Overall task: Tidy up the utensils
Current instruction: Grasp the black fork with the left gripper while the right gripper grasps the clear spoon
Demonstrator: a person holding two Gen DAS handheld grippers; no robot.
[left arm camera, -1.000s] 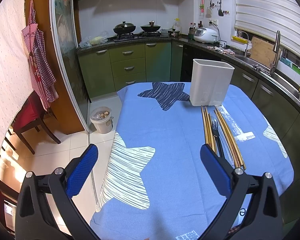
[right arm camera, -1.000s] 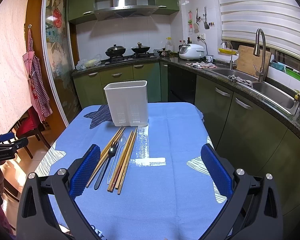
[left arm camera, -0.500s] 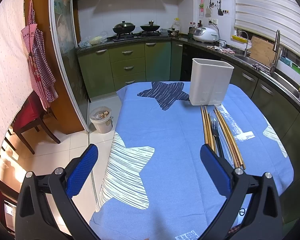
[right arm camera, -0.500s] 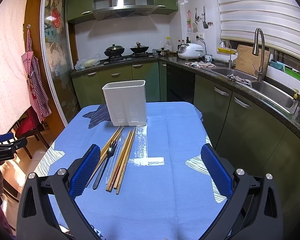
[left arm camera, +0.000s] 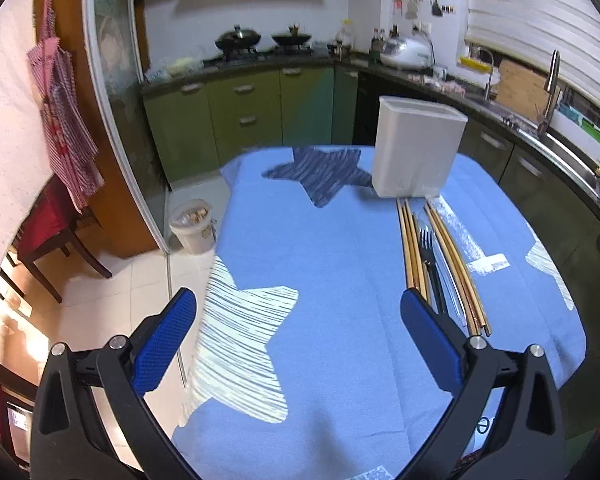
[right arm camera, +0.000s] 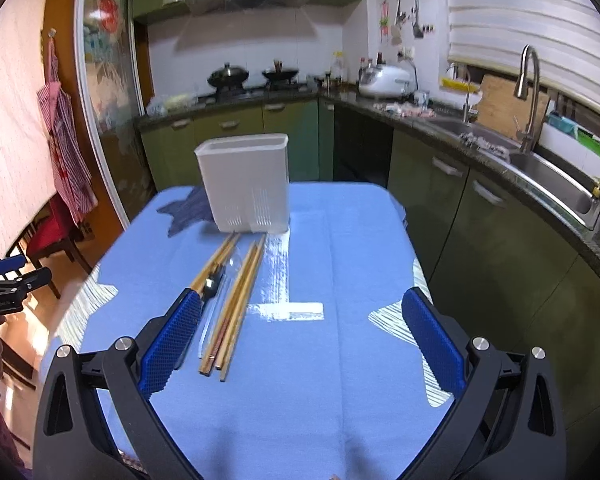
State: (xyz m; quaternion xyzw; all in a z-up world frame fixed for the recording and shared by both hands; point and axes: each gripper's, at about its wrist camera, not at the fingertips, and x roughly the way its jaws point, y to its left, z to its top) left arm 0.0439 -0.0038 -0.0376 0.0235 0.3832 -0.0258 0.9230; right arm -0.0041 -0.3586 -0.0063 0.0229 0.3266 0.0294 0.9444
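A white plastic utensil holder [left arm camera: 416, 148] [right arm camera: 246, 184] stands upright at the far end of a table with a blue star-patterned cloth [left arm camera: 324, 264] [right arm camera: 340, 280]. In front of it lie several wooden chopsticks [left arm camera: 410, 248] [right arm camera: 240, 296], a dark fork [left arm camera: 428, 252] [right arm camera: 212, 282] and a clear plastic utensil [right arm camera: 230, 276], side by side. My left gripper [left arm camera: 300, 320] is open above the cloth, its right finger beside the near chopstick ends. My right gripper [right arm camera: 302, 320] is open too, its left finger covering the near ends of the left chopsticks and the fork handle.
Green kitchen cabinets, a stove with pans [left arm camera: 260, 40] and a sink [right arm camera: 540, 160] ring the table. A small waste bin [left arm camera: 192, 226] and a chair [left arm camera: 52, 232] stand on the floor to the left. The other gripper [right arm camera: 4, 284] shows at the right wrist view's left edge.
Both grippers have moved forward and lower toward the utensils. The right gripper has shifted left, so its left finger now overlaps the chopsticks and fork. Both stay open.
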